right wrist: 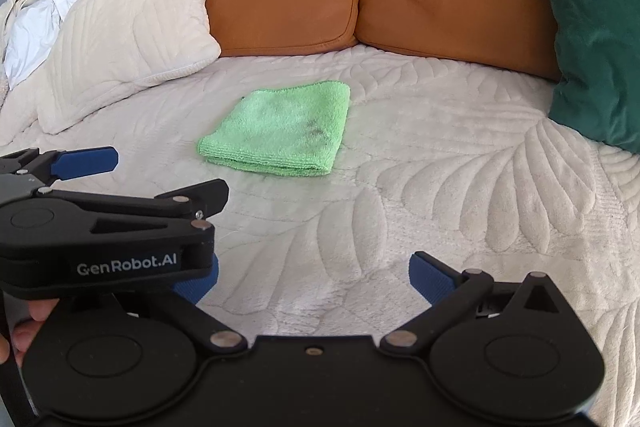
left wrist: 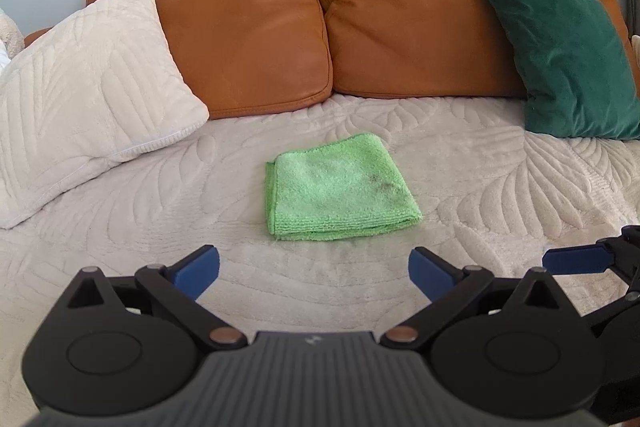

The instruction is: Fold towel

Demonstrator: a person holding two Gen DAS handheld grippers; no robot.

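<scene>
— Lying folded into a small square, green towel [left wrist: 340, 189], flat on the cream quilted cover [left wrist: 500, 187] of the sofa, well in front of the tan back cushions [left wrist: 248, 39].

— Hovering near it, left hand-held gripper [left wrist: 314, 273], spread wide, gripping nothing. Hanging just beside, right hand-held gripper [right wrist: 314, 277], likewise gaping, carrying nothing.

— Flanking: white pillow [left wrist: 84, 99], dark green pillow [left wrist: 568, 55].

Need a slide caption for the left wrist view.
Open left gripper hovers before a folded green towel on the quilted sofa cover.
</scene>
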